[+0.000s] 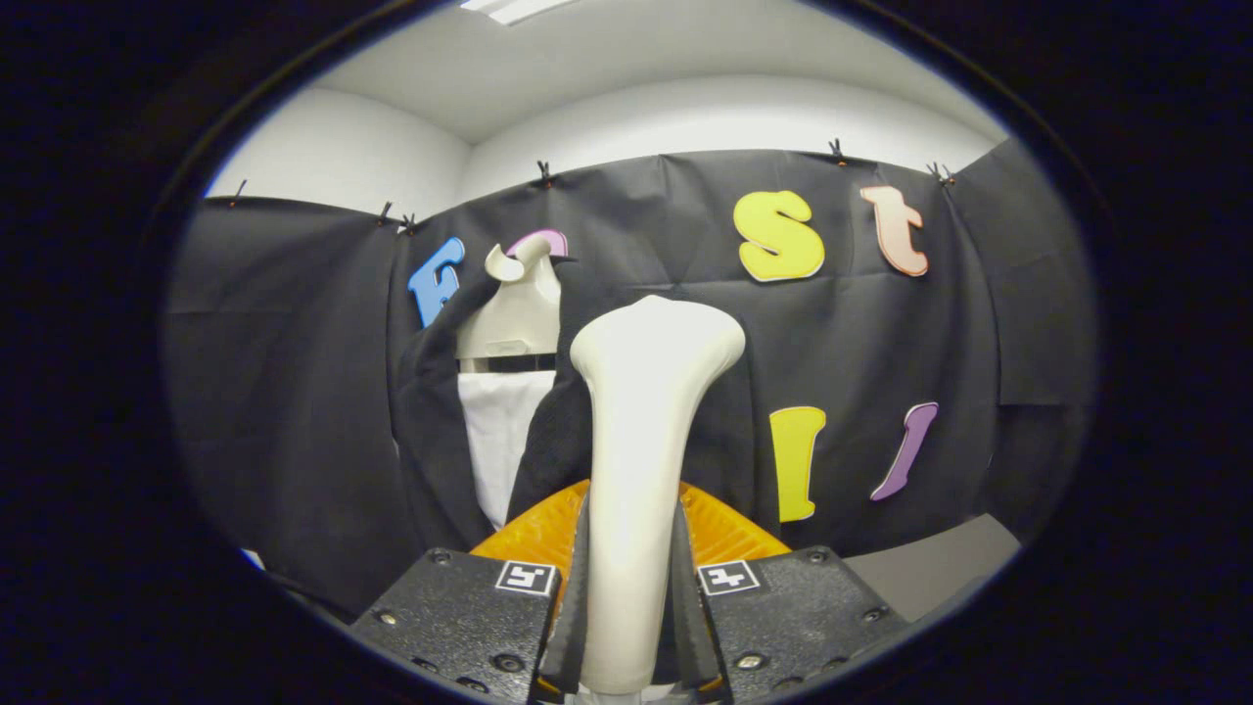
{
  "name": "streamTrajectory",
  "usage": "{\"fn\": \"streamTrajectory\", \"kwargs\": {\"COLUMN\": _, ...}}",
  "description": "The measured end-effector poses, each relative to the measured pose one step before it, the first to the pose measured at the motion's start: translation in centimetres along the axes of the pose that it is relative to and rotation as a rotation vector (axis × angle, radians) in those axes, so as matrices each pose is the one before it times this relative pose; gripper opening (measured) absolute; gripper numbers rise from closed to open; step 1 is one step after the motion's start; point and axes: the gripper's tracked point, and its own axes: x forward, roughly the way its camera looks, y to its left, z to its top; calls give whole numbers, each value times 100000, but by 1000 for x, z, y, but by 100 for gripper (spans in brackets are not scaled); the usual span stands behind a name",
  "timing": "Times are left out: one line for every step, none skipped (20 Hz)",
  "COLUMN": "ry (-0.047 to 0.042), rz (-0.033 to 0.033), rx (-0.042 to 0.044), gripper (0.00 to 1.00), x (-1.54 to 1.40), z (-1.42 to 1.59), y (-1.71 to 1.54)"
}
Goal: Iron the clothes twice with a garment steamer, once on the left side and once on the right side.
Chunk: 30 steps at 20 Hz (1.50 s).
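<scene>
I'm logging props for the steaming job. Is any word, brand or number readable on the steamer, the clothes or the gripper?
Steamer, clamped between the fingers: no text visible.
Dark jacket: none.
White hanger form: a faint mark, too blurred to read.
Gripper: two square black-and-white markers, patterns only, no words or numbers.

One garment steamer (641,460) stands gripped between the two fingers (578,607) of one claw (626,627). Beyond hang one dark jacket (431,431) and one white mannequin torso (514,313).
</scene>
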Motion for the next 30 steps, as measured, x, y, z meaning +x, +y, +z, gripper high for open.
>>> {"fn": "streamTrajectory", "kwargs": {"ry": 999, "rz": -63, "rx": -30, "gripper": 40, "x": -96, "z": -623, "y": -108}}
{"fn": "streamTrajectory", "kwargs": {"ry": 1164, "rz": -110, "rx": 150, "gripper": 40, "x": -66, "z": -507, "y": -135}}
{"fn": "streamTrajectory", "kwargs": {"ry": 1270, "rz": 25, "rx": 522, "gripper": 39, "x": -71, "z": -701, "y": -163}}
{"fn": "streamTrajectory", "kwargs": {"ry": 1148, "rz": 75, "rx": 762, "gripper": 40, "x": -103, "z": -475, "y": -167}}
{"fn": "streamTrajectory", "kwargs": {"ry": 769, "rz": -201, "rx": 575, "gripper": 40, "x": -138, "z": -477, "y": -154}}
{"fn": "streamTrajectory", "kwargs": {"ry": 843, "rz": -243, "rx": -121, "gripper": 39, "x": -103, "z": -482, "y": -227}}
{"fn": "streamTrajectory", "kwargs": {"ry": 787, "rz": 59, "rx": -94, "gripper": 40, "x": -78, "z": -476, "y": -126}}
{"fn": "streamTrajectory", "kwargs": {"ry": 1033, "rz": -58, "rx": -28, "gripper": 40, "x": -130, "z": -676, "y": -163}}
{"fn": "streamTrajectory", "kwargs": {"ry": 989, "rz": -187, "rx": -39, "gripper": 40, "x": -93, "z": -624, "y": -183}}
{"fn": "streamTrajectory", "kwargs": {"ry": 1066, "rz": -358, "rx": 39, "gripper": 40, "x": -175, "z": -689, "y": -178}}
{"fn": "streamTrajectory", "kwargs": {"ry": 1151, "rz": -268, "rx": -93, "gripper": 40, "x": -48, "z": -625, "y": -164}}
{"fn": "streamTrajectory", "kwargs": {"ry": 1255, "rz": -152, "rx": 10, "gripper": 40, "x": 26, "z": -848, "y": -142}}
{"fn": "streamTrajectory", "kwargs": {"ry": 1247, "rz": -155, "rx": 133, "gripper": 40, "x": 45, "z": -733, "y": -124}}
{"fn": "streamTrajectory", "kwargs": {"ry": 1137, "rz": -163, "rx": 203, "gripper": 40, "x": -29, "z": -772, "y": -89}}
{"fn": "streamTrajectory", "kwargs": {"ry": 1322, "rz": -260, "rx": 22, "gripper": 39, "x": 52, "z": -765, "y": -41}}
{"fn": "streamTrajectory", "kwargs": {"ry": 1228, "rz": -199, "rx": -33, "gripper": 39, "x": 56, "z": -852, "y": -11}}
{"fn": "streamTrajectory", "kwargs": {"ry": 1248, "rz": -287, "rx": -130, "gripper": 39, "x": 96, "z": -740, "y": -24}}
{"fn": "streamTrajectory", "kwargs": {"ry": 1091, "rz": -306, "rx": -97, "gripper": 39, "x": 120, "z": -761, "y": -28}}
{"fn": "streamTrajectory", "kwargs": {"ry": 1032, "rz": -172, "rx": -290, "gripper": 39, "x": 161, "z": -827, "y": 37}}
{"fn": "streamTrajectory", "kwargs": {"ry": 644, "rz": -148, "rx": 399, "gripper": 39, "x": 82, "z": -607, "y": 10}}
{"fn": "streamTrajectory", "kwargs": {"ry": 756, "rz": -333, "rx": 350, "gripper": 39, "x": -42, "z": -604, "y": 101}}
{"fn": "streamTrajectory", "kwargs": {"ry": 636, "rz": -167, "rx": 12, "gripper": 39, "x": 110, "z": -530, "y": 195}}
{"fn": "streamTrajectory", "kwargs": {"ry": 813, "rz": -193, "rx": -291, "gripper": 39, "x": 54, "z": -554, "y": 190}}
{"fn": "streamTrajectory", "kwargs": {"ry": 903, "rz": -66, "rx": -705, "gripper": 39, "x": 122, "z": -631, "y": 91}}
{"fn": "streamTrajectory", "kwargs": {"ry": 763, "rz": 37, "rx": -437, "gripper": 39, "x": 58, "z": -579, "y": 217}}
{"fn": "streamTrajectory", "kwargs": {"ry": 973, "rz": -46, "rx": -476, "gripper": 40, "x": 72, "z": -560, "y": 111}}
{"fn": "streamTrajectory", "kwargs": {"ry": 832, "rz": 13, "rx": -407, "gripper": 40, "x": 12, "z": -586, "y": 180}}
{"fn": "streamTrajectory", "kwargs": {"ry": 916, "rz": -11, "rx": -563, "gripper": 40, "x": 175, "z": -563, "y": 49}}
{"fn": "streamTrajectory", "kwargs": {"ry": 1055, "rz": -106, "rx": -338, "gripper": 40, "x": 99, "z": -660, "y": 70}}
{"fn": "streamTrajectory", "kwargs": {"ry": 979, "rz": 29, "rx": -137, "gripper": 40, "x": 148, "z": -502, "y": -8}}
